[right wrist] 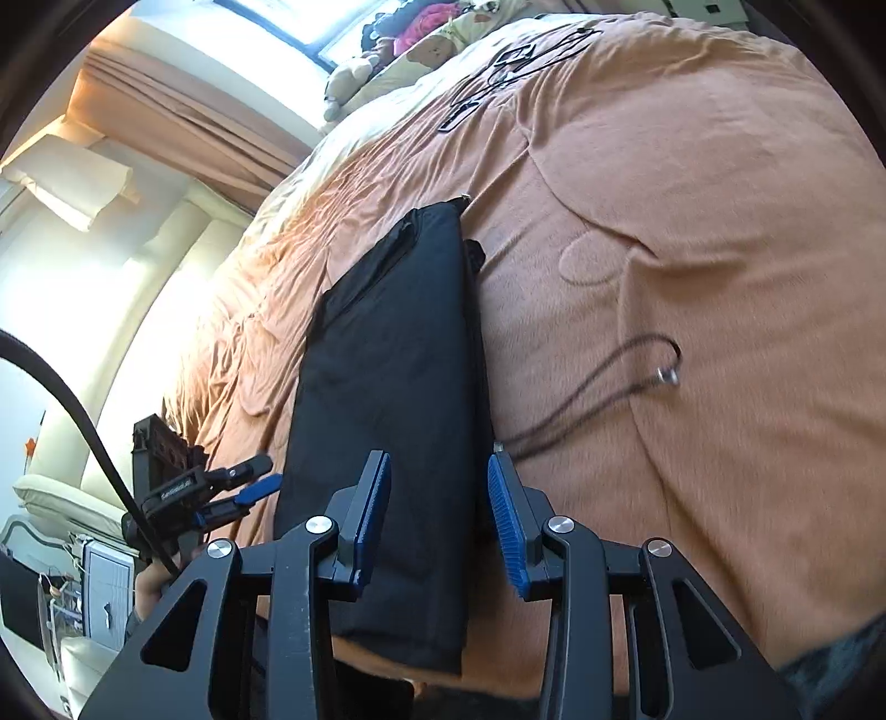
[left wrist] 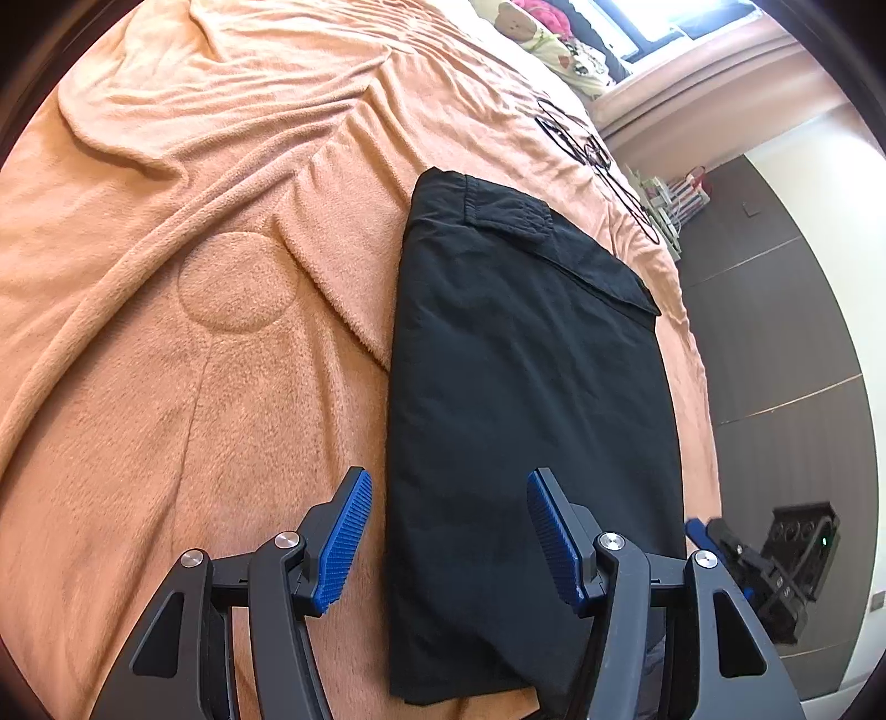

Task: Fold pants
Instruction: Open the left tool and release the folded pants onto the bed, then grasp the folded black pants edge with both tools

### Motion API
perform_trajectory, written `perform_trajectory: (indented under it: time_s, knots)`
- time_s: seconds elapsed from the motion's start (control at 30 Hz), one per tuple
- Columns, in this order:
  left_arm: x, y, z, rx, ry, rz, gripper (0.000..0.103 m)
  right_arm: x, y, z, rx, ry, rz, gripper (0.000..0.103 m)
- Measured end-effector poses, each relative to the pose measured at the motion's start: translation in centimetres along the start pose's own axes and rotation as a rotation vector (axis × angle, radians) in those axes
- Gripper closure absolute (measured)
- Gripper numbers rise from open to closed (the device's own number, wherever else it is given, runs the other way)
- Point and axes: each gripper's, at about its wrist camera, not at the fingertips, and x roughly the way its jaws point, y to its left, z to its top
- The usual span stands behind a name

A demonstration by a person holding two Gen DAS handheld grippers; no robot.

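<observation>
The left gripper (left wrist: 448, 531) is closest in its own camera view, with its two blue pads spread wide apart. Nothing is held between them; they hang over the near end of the black pants (left wrist: 526, 399). The right gripper (right wrist: 440, 515) is closest in the other view, and its blue pads stand a little apart, not pinching anything, with the near right edge of the pants showing between them. The pants are folded into a long, narrow bundle that lies flat on the orange blanket (left wrist: 194, 360), running from near to far. A pocket flap (left wrist: 554, 243) shows on the far part of the bundle. In the right camera view a thin dark cord (right wrist: 598, 387) with a small metal tip lies on the blanket just to the right of the pants. The same view shows the other gripper low at the left, beside the pants. A round pressed mark (left wrist: 238, 282) sits in the blanket to the left of the pants. Farther off, some black wires (left wrist: 587, 149) lie on the blanket. At the far end there are soft toys (right wrist: 354, 72) and pillows under a bright window (left wrist: 664, 22).
</observation>
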Motion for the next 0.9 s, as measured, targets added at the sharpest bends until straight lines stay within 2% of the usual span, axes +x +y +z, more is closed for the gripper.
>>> perform_trajectory:
  time_s: [0.3,0.47,0.53,0.6,0.67,0.73,0.77,0.83,0.9]
  knots:
    - [1.6,0.5,1.5,-0.019,0.016,-0.019,0.050,6.5,-0.8,4.5,0.003,0.101,0.025,0.069]
    - [2.6,0.3,2.4,-0.010,0.024,-0.026,0.050,8.0,-2.0,4.8,0.027,0.133,0.059,0.069]
    - [3.0,0.3,2.8,-0.009,0.026,-0.030,0.050,8.6,-2.7,5.0,0.060,0.154,0.103,0.069]
    - [3.3,0.3,3.2,-0.009,0.025,-0.045,0.054,9.2,-3.0,5.3,0.067,0.174,0.113,0.068]
    - [3.6,0.4,3.6,-0.011,0.025,-0.067,0.055,9.9,-3.3,5.3,0.077,0.192,0.119,0.061]
    - [3.9,0.5,4.0,-0.017,0.026,-0.086,0.057,10.8,-3.3,5.4,0.082,0.212,0.144,0.060]
    - [4.0,0.7,4.0,-0.017,0.025,-0.093,0.059,11.1,-3.4,5.6,0.086,0.218,0.155,0.060]
    - [4.2,1.0,4.1,-0.018,0.030,-0.101,0.077,11.6,-3.6,5.8,0.106,0.221,0.175,0.060]
    - [3.9,1.1,4.2,-0.010,0.019,-0.101,0.090,12.0,-3.7,5.9,0.111,0.217,0.185,0.061]
